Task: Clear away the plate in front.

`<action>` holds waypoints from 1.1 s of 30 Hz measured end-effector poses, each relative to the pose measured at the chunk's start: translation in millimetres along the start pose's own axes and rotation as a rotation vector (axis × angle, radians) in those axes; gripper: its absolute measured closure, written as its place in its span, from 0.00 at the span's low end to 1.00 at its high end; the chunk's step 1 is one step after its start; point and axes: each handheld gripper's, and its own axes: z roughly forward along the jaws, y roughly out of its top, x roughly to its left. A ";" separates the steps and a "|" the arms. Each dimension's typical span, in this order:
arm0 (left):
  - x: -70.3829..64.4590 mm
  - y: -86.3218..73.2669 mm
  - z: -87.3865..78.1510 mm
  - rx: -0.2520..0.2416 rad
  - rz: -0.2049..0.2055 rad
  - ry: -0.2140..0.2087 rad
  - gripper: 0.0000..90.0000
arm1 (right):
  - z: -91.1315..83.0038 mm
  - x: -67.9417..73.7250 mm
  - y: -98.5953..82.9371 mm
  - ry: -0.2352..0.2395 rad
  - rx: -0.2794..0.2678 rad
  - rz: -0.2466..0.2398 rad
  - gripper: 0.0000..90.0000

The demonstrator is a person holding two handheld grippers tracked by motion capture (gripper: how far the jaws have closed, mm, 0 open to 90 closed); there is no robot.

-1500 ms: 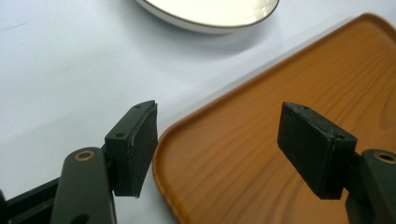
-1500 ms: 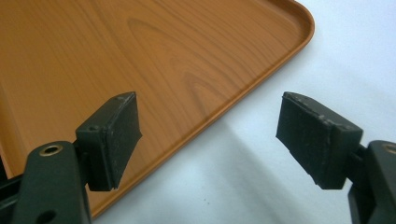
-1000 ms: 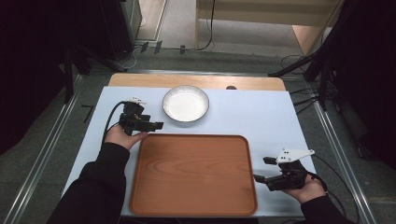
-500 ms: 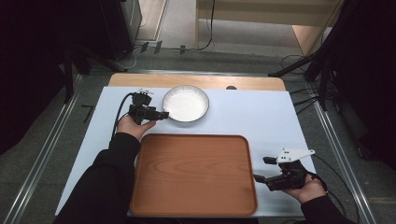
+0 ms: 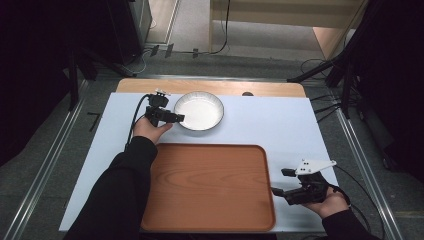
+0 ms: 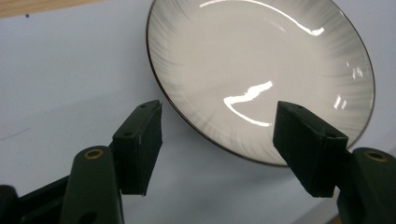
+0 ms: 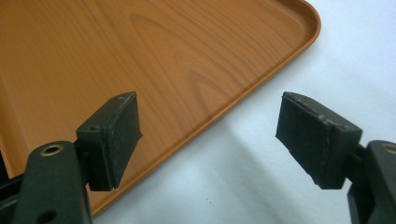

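One white plate (image 5: 200, 110), one wooden tray (image 5: 210, 186), two grippers, left (image 5: 179, 118) and right (image 5: 278, 181), fingers spread.

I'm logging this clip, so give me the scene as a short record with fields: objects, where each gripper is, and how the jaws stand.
surface: pale blue table cover
plate: white, dark-rimmed, empty, beyond the tray
tray: wooden, empty, nearest the person
left gripper: at the plate's left rim, jaws apart, holding nothing
right gripper: at the tray's right edge, jaws apart, holding nothing
contact: cannot tell whether either gripper touches anything
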 end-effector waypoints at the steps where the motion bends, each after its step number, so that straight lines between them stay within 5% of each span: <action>1: 1.5 0.8 1.7 -0.011 -0.016 -0.001 0.38 | -0.1 0.2 0.2 0.000 0.000 0.000 0.25; 7: 8.6 10.1 10.2 -0.031 -0.083 -0.001 0.40 | 0.1 -0.1 0.3 0.003 -0.001 -0.002 0.25; 10: 10.3 12.3 13.6 -0.047 -0.085 0.014 0.42 | 0.1 0.1 0.0 0.003 -0.004 0.005 0.25; 14: 18.8 11.5 20.2 -0.068 -0.165 -0.004 0.44 | -1.0 0.0 -0.4 0.004 -0.007 0.000 0.25; 18: 19.0 10.4 25.5 -0.073 -0.169 0.011 0.47 | -0.8 -0.2 -0.5 0.005 -0.007 -0.002 0.25; 25: 15.5 7.9 38.1 -0.090 -0.183 0.068 0.68 | -1.4 -0.5 -1.2 0.005 -0.006 0.001 0.25; 33: 16.9 4.7 51.8 -0.102 -0.255 0.065 0.78 | -2.0 -1.7 -2.4 0.007 -0.007 0.001 0.25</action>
